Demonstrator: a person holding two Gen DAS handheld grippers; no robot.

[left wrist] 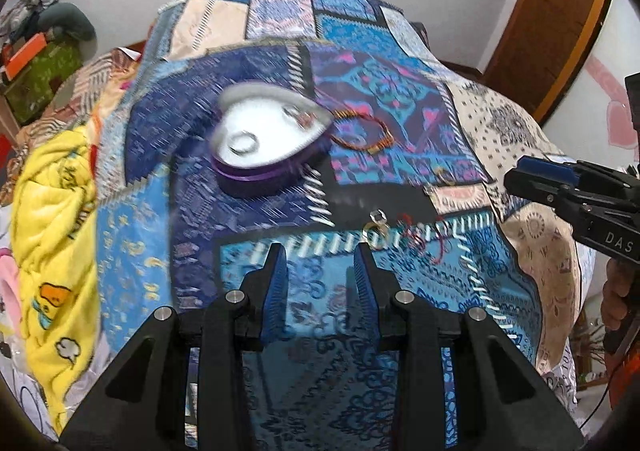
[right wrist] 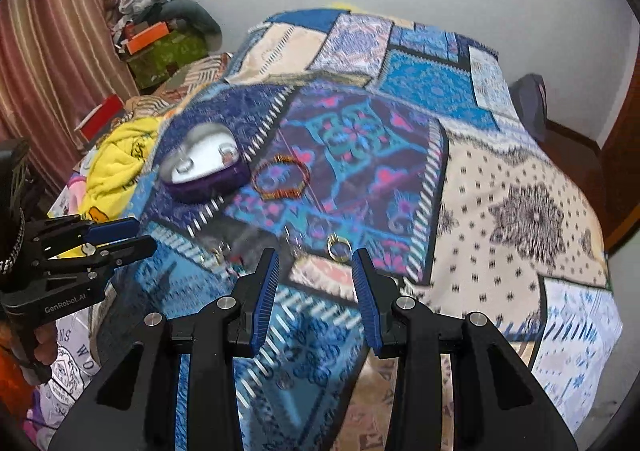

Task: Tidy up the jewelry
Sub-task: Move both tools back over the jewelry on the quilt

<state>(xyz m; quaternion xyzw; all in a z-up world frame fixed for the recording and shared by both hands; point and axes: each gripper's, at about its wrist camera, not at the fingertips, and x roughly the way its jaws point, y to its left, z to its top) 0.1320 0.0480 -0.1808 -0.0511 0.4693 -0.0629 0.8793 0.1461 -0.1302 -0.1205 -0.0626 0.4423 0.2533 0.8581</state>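
A purple heart-shaped box (left wrist: 264, 147) with a white inside stands open on the patchwork bedspread; a ring (left wrist: 243, 142) and a small piece lie in it. It also shows in the right wrist view (right wrist: 204, 171). An orange beaded bracelet (left wrist: 362, 133) (right wrist: 282, 179) lies to its right. A gold ring (left wrist: 374, 237) with a small charm and a red thread piece (left wrist: 424, 239) lie just past my left gripper (left wrist: 320, 251), which is open and empty. Another gold ring (right wrist: 339, 247) lies just ahead of my right gripper (right wrist: 314, 257), open and empty.
A yellow blanket (left wrist: 56, 243) is bunched at the bed's left. Boxes and clothes (right wrist: 160, 39) are piled in the far left corner. A wooden door (left wrist: 548, 23) stands at the right. The bedspread (right wrist: 520, 219) drops off at its edges.
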